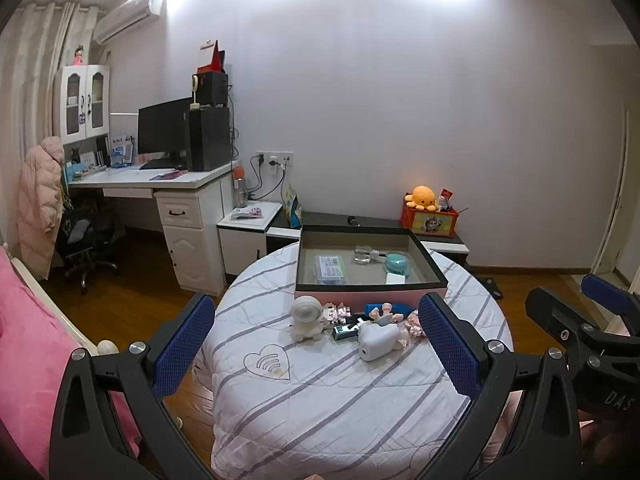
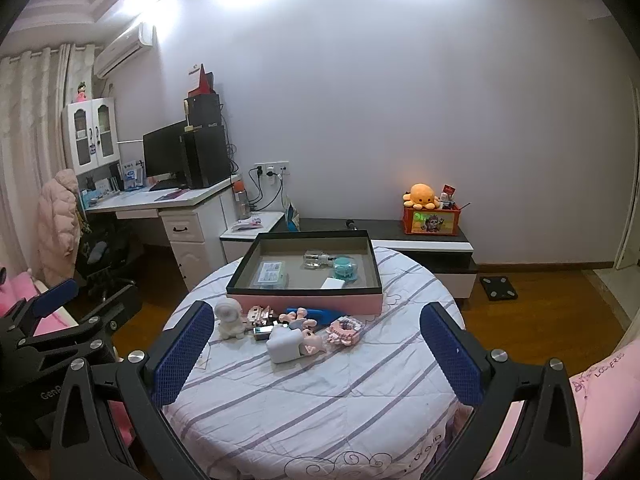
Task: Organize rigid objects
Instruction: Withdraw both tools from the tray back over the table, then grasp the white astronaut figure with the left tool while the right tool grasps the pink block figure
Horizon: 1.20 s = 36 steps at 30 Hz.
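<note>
A pink box with a black rim [image 1: 372,292] [image 2: 308,302] stands at the far side of a round table [image 1: 320,392] [image 2: 320,392] covered in striped cloth. Inside lie a clear packet [image 1: 330,269], a glass bottle [image 1: 366,257], a teal round case [image 1: 397,264] and a white block [image 1: 395,278]. In front of the box sits a heap of small items: a white astronaut figure [image 1: 306,316] [image 2: 230,318], a white whale-shaped toy [image 1: 378,340] [image 2: 285,344], a blue item [image 2: 316,314] and pink pieces [image 2: 346,330]. My left gripper [image 1: 316,352] and right gripper [image 2: 316,354] are both open, hanging short of the heap, holding nothing.
A white desk [image 1: 160,180] with a monitor and a black chair [image 1: 90,248] stand at the left. A low cabinet [image 2: 424,240] behind the table carries an orange box with a plush octopus [image 1: 424,198]. Pink bedding [image 1: 28,344] lies near left. A scale [image 2: 498,286] lies on the wood floor.
</note>
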### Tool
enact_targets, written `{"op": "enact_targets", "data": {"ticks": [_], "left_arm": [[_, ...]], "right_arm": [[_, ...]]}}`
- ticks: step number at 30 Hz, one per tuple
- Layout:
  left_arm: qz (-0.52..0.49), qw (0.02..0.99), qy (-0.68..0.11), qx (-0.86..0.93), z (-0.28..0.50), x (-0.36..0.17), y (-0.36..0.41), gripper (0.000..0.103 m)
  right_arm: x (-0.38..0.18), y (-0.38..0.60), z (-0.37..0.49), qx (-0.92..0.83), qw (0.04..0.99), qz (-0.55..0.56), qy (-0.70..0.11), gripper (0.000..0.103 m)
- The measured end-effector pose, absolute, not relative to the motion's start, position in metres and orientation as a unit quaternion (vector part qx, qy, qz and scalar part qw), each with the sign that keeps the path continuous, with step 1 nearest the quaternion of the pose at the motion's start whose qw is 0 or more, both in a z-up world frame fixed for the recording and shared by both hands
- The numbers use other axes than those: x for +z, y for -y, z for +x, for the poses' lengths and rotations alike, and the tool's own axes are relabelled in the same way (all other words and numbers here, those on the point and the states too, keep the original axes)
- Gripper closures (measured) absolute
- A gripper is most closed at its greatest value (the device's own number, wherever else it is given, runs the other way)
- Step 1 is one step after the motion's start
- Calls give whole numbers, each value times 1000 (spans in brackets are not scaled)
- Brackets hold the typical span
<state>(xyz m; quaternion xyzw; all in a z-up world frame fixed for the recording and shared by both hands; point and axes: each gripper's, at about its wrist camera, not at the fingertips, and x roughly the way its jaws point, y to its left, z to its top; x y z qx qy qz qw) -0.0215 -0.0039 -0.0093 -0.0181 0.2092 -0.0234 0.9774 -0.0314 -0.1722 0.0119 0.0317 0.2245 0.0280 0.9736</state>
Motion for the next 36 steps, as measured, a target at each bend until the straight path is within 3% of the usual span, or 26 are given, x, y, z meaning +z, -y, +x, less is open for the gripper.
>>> {"op": "enact_targets", "data": {"ticks": [14,36], "left_arm": [[-25,971,-238,-16,2,-31,-2,0],[-23,940,-340,0,118,-123,-2,0]], "right_arm": [[-5,177,-11,18,967,28,-253,0],[-106,203,101,-5,925,21,-380,0]]}}
